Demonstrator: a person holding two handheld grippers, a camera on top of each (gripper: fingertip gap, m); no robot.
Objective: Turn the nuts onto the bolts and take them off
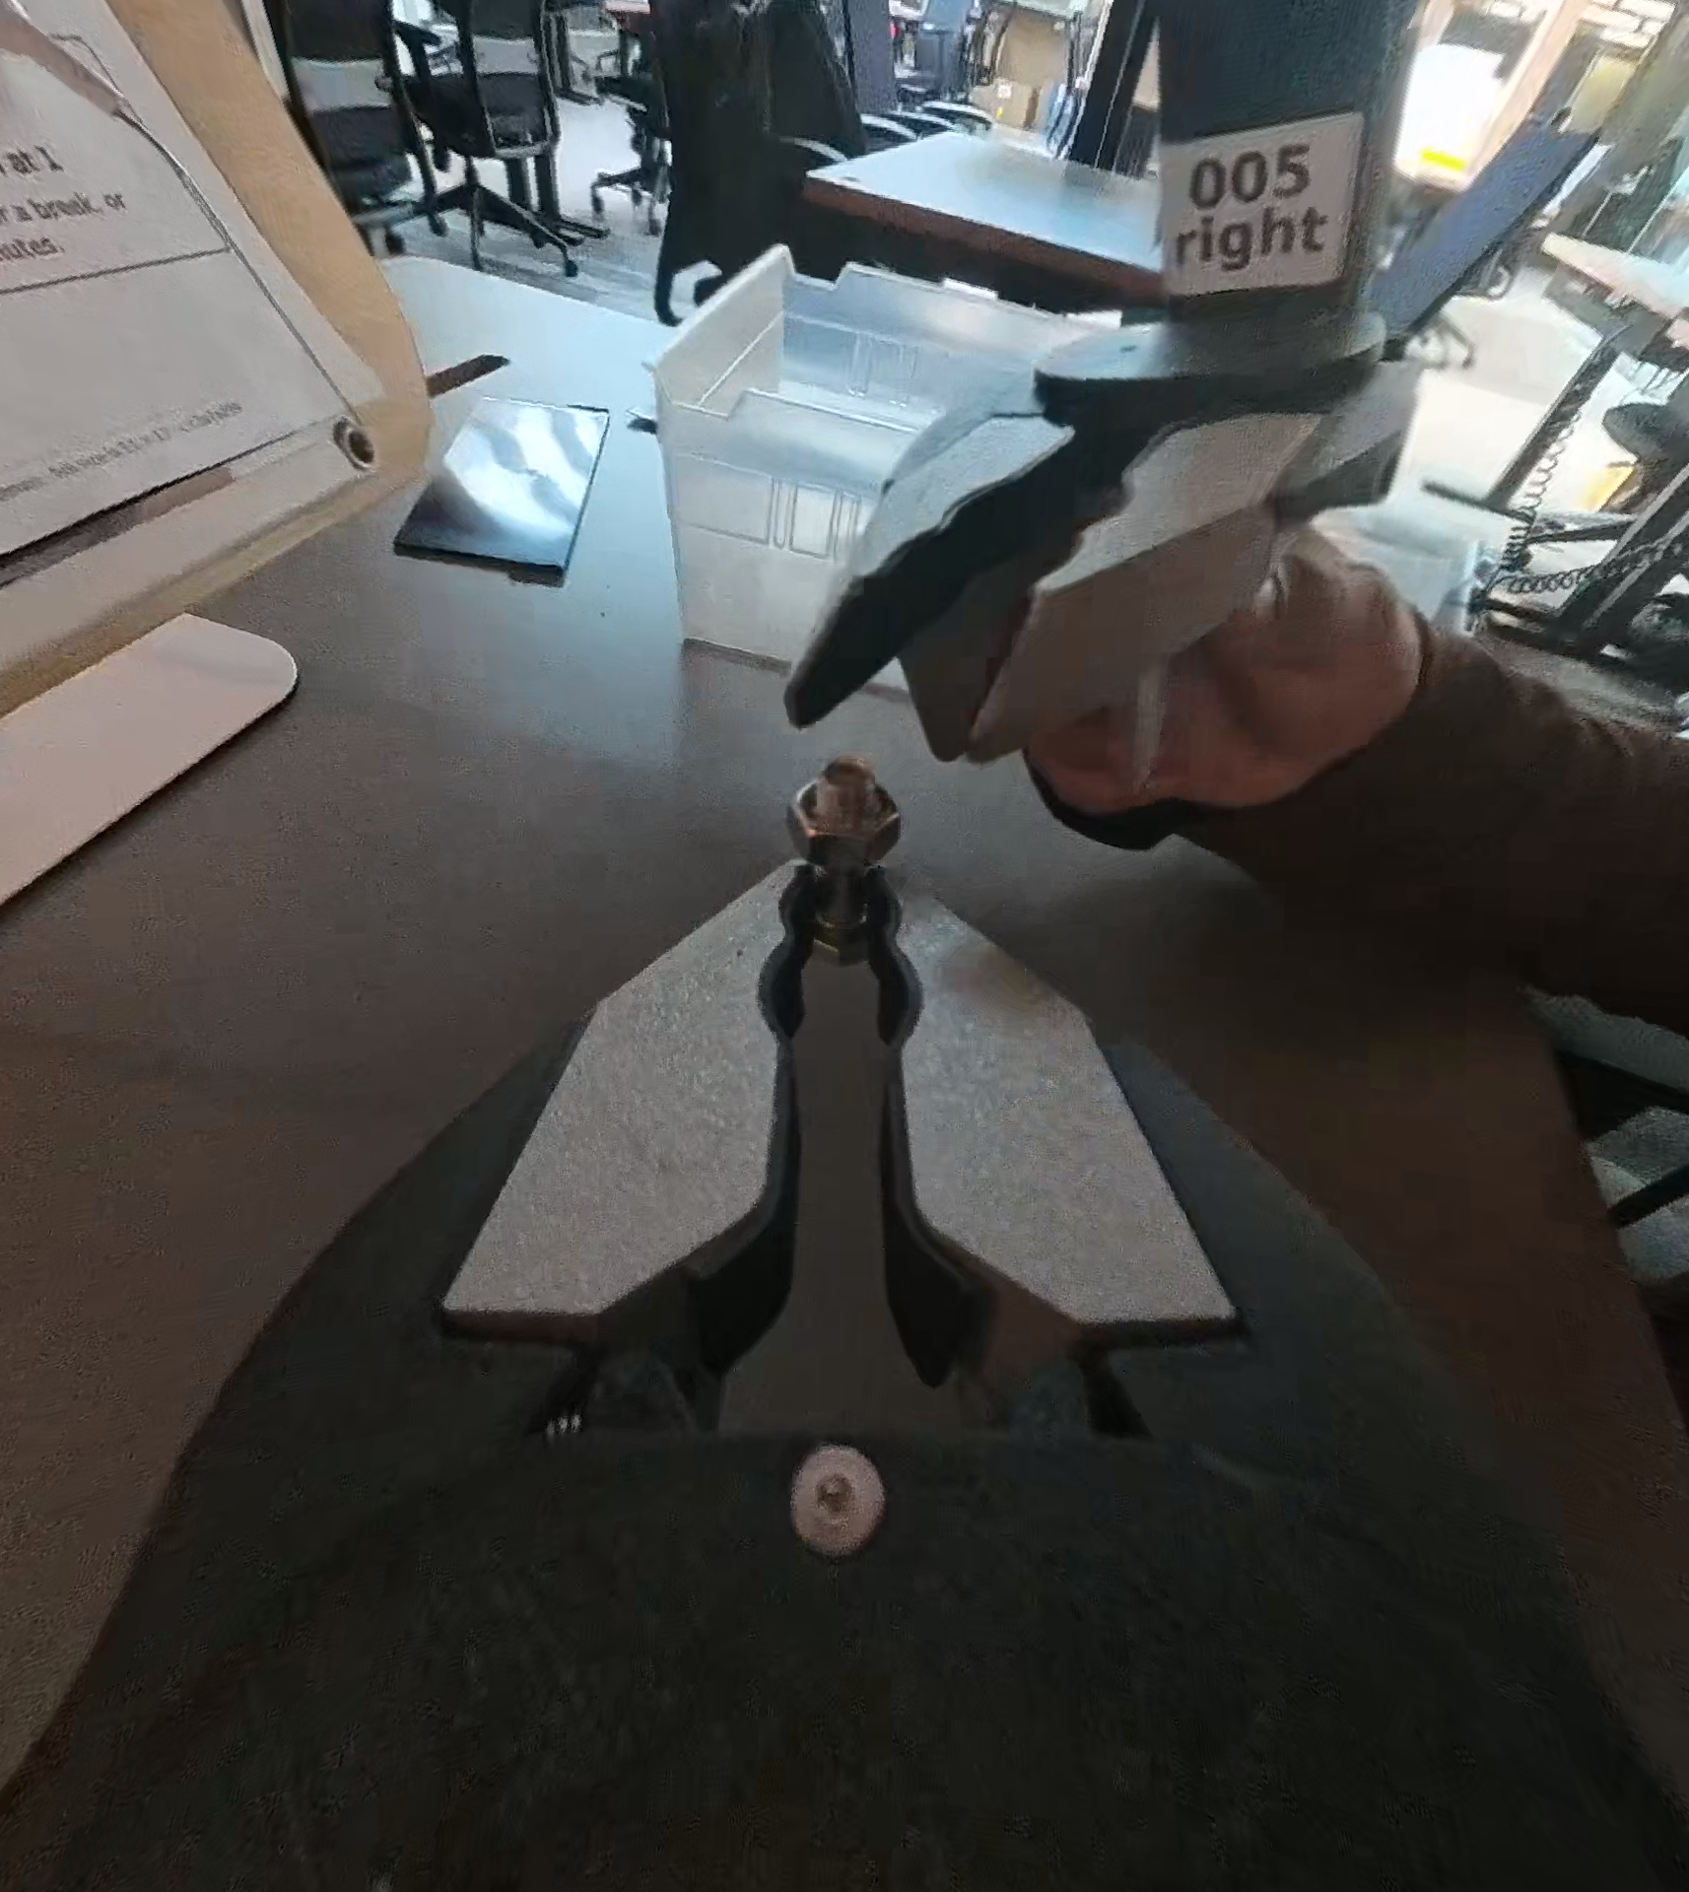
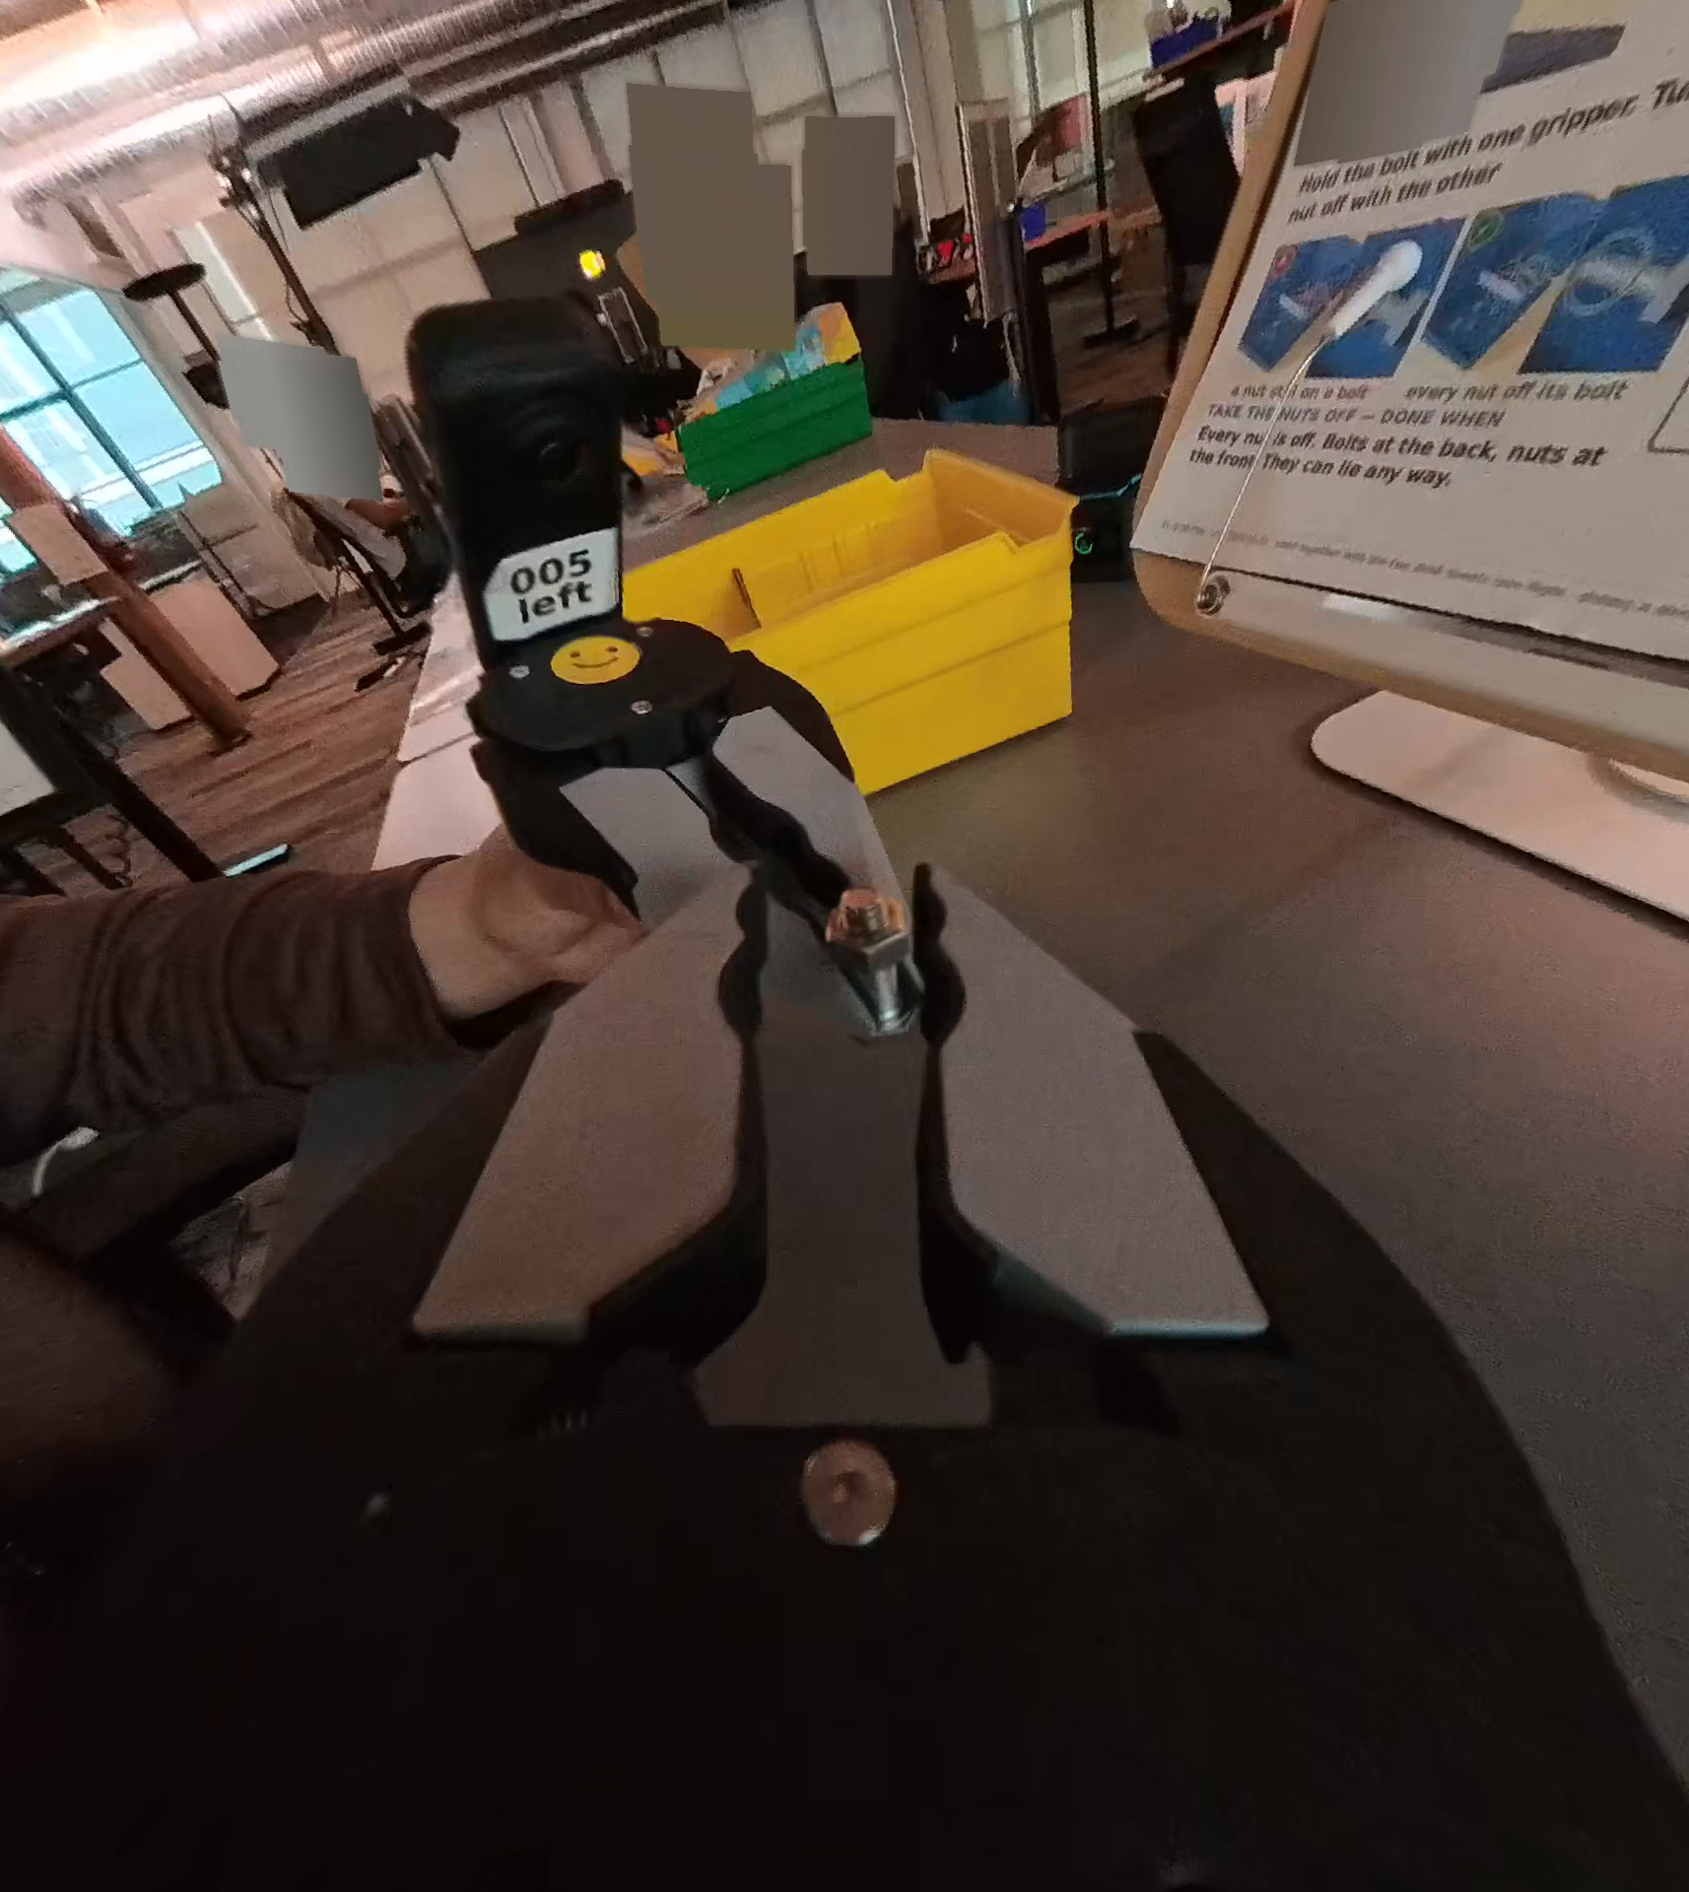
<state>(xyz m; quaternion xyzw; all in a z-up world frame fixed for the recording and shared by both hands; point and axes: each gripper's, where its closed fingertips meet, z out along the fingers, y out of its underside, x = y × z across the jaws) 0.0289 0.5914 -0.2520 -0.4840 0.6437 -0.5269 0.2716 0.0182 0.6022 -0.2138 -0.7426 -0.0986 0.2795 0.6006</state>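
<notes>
An open office with chairs and other workstations is stretching out behind a dark desk (image 1: 329,921). On it a white bin (image 1: 779,461) is sitting in the left wrist view, a yellow bin (image 2: 881,625) in the right wrist view, and a stand with a printed instruction sheet (image 2: 1496,430) is standing off to the side.

The left tongs (image 1: 838,901) are pinching the bolt (image 1: 835,927) by its lower end, holding it up off the desk with the threaded end pointing away from the camera. A hex nut (image 1: 842,819) is sitting on the bolt near its far end, just past the fingertips.

The right tongs (image 1: 876,717) are hanging just above and beside the nut, spread apart and gripping nothing. In the right wrist view their fingers (image 2: 1014,1024) are flanking the nut (image 2: 866,927) with a gap on each side. A hand (image 1: 1229,696) in a brown sleeve is holding the right tongs' handle.
</notes>
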